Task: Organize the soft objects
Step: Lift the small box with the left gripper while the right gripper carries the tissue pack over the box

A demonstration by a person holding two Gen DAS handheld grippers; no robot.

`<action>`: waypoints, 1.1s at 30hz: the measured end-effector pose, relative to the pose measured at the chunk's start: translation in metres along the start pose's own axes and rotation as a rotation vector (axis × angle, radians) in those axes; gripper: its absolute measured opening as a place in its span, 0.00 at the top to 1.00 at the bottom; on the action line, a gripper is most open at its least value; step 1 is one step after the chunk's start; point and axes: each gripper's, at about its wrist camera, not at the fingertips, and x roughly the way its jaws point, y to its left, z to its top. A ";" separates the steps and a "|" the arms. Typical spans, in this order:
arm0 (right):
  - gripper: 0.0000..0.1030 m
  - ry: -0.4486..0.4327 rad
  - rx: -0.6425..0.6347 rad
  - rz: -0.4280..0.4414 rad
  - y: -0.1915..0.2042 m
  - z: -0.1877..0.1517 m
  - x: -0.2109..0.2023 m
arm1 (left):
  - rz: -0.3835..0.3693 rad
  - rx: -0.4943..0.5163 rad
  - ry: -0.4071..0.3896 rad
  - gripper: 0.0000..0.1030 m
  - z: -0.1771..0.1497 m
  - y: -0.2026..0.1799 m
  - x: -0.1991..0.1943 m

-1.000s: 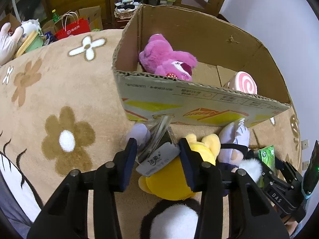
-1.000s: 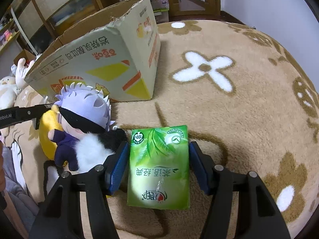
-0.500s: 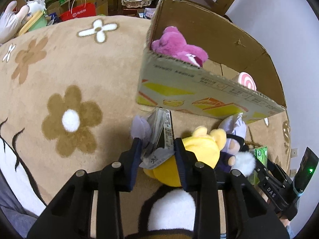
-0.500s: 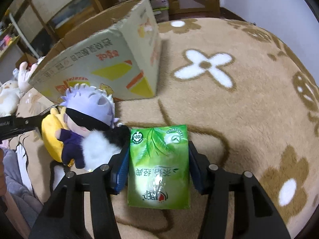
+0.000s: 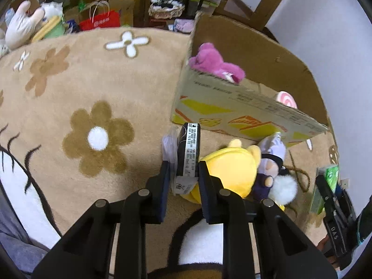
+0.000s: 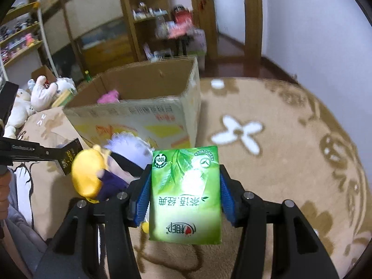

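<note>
My left gripper [image 5: 183, 172] is shut on a flat dark packet [image 5: 189, 146] with a barcode strip and clear wrap, held upright above the carpet. Just right of it lie a yellow plush [image 5: 230, 169] and a white-haired doll [image 5: 272, 158]. My right gripper [image 6: 183, 179] is shut on a green tissue pack [image 6: 186, 209], lifted off the carpet. Behind both stands an open cardboard box [image 6: 139, 116] holding a pink plush [image 5: 214, 64] and a pink swirl plush [image 5: 287, 98]. In the right wrist view the left gripper [image 6: 58, 155] shows at the left with the packet [image 6: 69, 158].
A tan carpet with flower patterns [image 5: 97, 137] lies under everything. A black-and-white plush [image 5: 200, 239] sits under my left gripper. Stuffed toys [image 6: 44, 95] and a red bag [image 5: 100, 22] crowd the far left; shelves and a wooden door frame [image 6: 253, 23] stand behind the box.
My left gripper closed on the dark packet and raised it upright. My right gripper closed on the green pack and lifted it, the view tilting up toward the box.
</note>
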 end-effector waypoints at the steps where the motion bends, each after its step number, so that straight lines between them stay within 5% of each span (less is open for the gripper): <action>1: 0.46 -0.020 -0.008 0.002 0.000 0.001 -0.004 | 0.010 0.016 -0.015 0.79 -0.002 -0.002 -0.005; 6: 0.46 -0.102 -0.038 0.005 0.009 0.007 -0.022 | 0.028 0.054 -0.062 0.79 -0.008 -0.007 -0.021; 18: 0.46 -0.130 0.019 0.023 0.001 0.015 -0.027 | 0.017 0.147 -0.251 0.78 -0.014 -0.022 -0.067; 33: 0.46 -0.196 0.024 0.079 0.003 0.038 -0.030 | -0.038 0.154 -0.345 0.78 -0.003 -0.025 -0.085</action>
